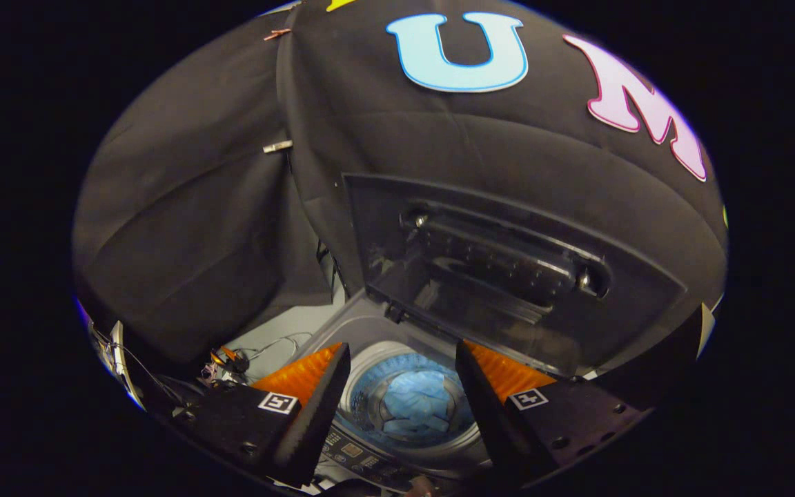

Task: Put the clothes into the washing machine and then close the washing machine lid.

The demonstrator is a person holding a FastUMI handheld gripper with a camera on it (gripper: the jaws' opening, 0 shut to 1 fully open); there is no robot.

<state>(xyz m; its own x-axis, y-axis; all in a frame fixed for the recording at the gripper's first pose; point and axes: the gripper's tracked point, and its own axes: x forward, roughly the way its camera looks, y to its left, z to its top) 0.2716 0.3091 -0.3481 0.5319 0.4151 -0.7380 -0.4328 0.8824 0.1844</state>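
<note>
The jaws [403, 414] stand open with a wide gap between the two fingers and hold nothing. They hang above the top-loading washing machine [370, 331], pointing down into it.

The drum [408, 404] is visible through the gap between the fingers. Its perforated wall forms a ring around the opening. Pale blue clothes [415, 400] lie at the bottom of the drum, folded or bunched into a flat heap that covers most of the drum floor.

The washing machine lid [501, 276] is raised. It stands tilted up beyond the fingers, hinged at the rear edge of the machine top, with its underside facing the camera. The lid is dark and translucent; a ribbed bar runs across its middle, with a round fitting at each end.

The control panel [359, 455] lies along the front edge of the machine top, just below the drum rim, between the finger bases. Its markings are too small to tell.

Loose cables [259, 348] lie on a light surface beside the machine, beyond the left finger.
</note>
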